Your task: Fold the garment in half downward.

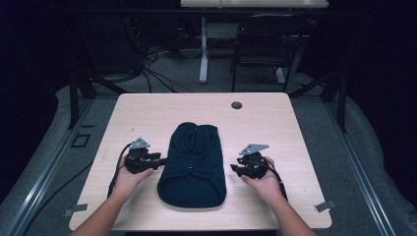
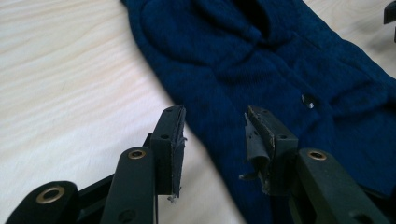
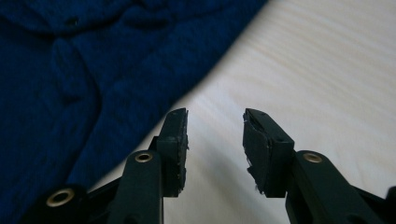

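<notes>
A pale wooden table [image 1: 147,113] is seen on grey carpet, with a second desk [image 1: 204,49] and loose cables [image 1: 152,69] behind it. A dark blue knitted garment [image 1: 193,164] is laid flat at the table's middle, toward the near edge. The left gripper [image 2: 214,135] is held with jaws apart over the garment's edge. The right gripper [image 3: 215,135] is held parted above bare wood just beside the cloth. Bare tabletop is left along the far edge.
</notes>
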Available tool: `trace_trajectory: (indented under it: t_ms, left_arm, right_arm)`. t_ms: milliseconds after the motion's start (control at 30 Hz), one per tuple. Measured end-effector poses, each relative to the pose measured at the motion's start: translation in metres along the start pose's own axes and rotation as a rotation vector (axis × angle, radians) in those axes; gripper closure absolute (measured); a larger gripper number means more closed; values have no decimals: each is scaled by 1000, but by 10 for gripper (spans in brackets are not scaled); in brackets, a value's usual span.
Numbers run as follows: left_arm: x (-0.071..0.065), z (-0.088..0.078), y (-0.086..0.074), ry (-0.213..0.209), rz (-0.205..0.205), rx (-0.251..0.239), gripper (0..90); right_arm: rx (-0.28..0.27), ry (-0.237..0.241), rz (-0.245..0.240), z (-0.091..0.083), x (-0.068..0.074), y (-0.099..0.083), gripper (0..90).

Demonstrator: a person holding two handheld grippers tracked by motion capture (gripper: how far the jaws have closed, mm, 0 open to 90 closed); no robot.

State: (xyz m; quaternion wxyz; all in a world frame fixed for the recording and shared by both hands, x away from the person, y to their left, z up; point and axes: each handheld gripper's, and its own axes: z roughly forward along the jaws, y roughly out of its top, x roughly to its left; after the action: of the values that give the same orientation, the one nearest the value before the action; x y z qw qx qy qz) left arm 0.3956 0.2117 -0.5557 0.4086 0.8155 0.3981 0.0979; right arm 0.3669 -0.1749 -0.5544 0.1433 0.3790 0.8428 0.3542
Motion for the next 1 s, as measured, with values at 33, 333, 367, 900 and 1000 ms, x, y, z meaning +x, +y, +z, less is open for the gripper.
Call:
trace_trajectory:
  t_ms: [33, 333, 367, 900, 1000]
  left_arm:
    - [0, 5, 4, 5, 11, 14, 577]
    - [-5, 41, 21, 27, 106, 86, 598]
    - [-7, 44, 21, 24, 109, 93, 611]
    - [-25, 42, 10, -37, 165, 151, 651]
    - [-34, 38, 6, -53, 185, 167, 651]
  right_arm:
    - [1, 6, -4, 4, -1, 5, 598]
    - [42, 44, -15, 45, 0, 35, 618]
    - [40, 46, -27, 48, 1, 36, 631]
    - [104, 62, -151, 50, 18, 30, 711]
    - [118, 80, -169, 43, 21, 25, 711]
